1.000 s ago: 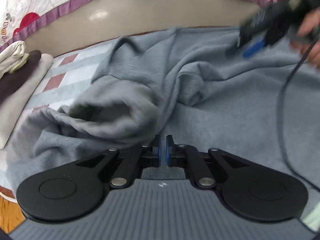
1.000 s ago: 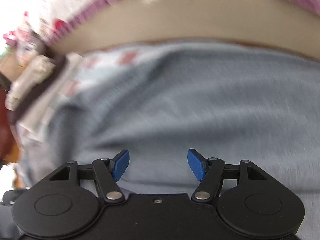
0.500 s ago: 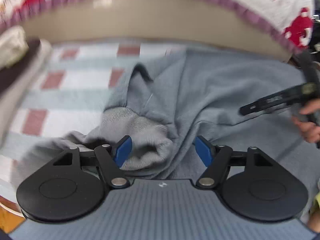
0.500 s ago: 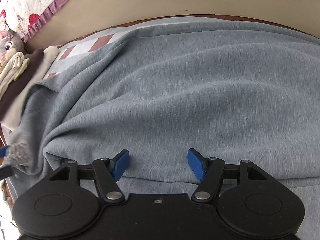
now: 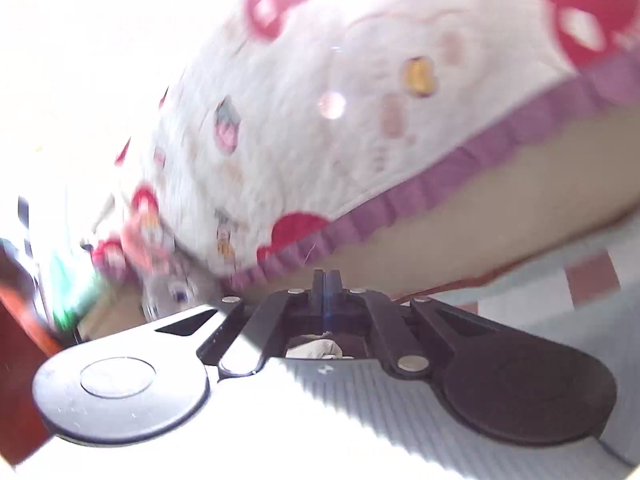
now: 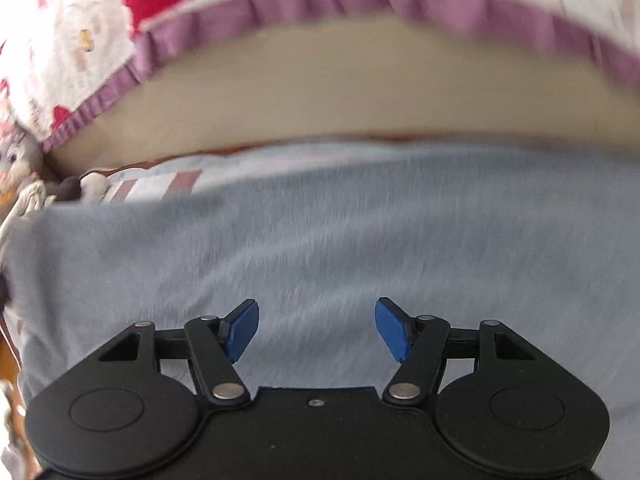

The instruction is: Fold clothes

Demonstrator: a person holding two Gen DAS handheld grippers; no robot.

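**Over the grey garment: right tool open, left tool closed and tilted away**

In the lower half of the right wrist view, the grey fleece garment [image 6: 340, 240] lies spread wide over a table covered by a checked cloth [image 6: 172, 184] of pale and reddish squares, which shows only at the garment's upper left edge. The right tool [image 6: 316, 330] hovers low above the garment with its two blue pads [image 6: 240, 330] well apart, nothing between them; the picture is blurred, so whether the pads touch the fabric cannot be told.

At the left edge of that view sits a small pile of folded clothes [image 6: 48, 192], pale and dark brown, just beside the garment's left border. Above the pile a stuffed toy [image 6: 14, 156] peeks in. Across the top runs a white quilt [image 6: 80, 52] printed with red shapes and edged with a purple frill, with a beige surface [image 6: 320, 92] below it.

In the left wrist view the left tool [image 5: 326, 280] is tilted, its pads pressed together with no fabric visible between them. The frame is heavily blurred and washed out by bright light at the upper left. The quilt [image 5: 320, 100] fills the centre, the toy [image 5: 176, 288] sits at the lower left, and the checked cloth [image 5: 588, 280] shows at the right edge. The garment is not seen here.
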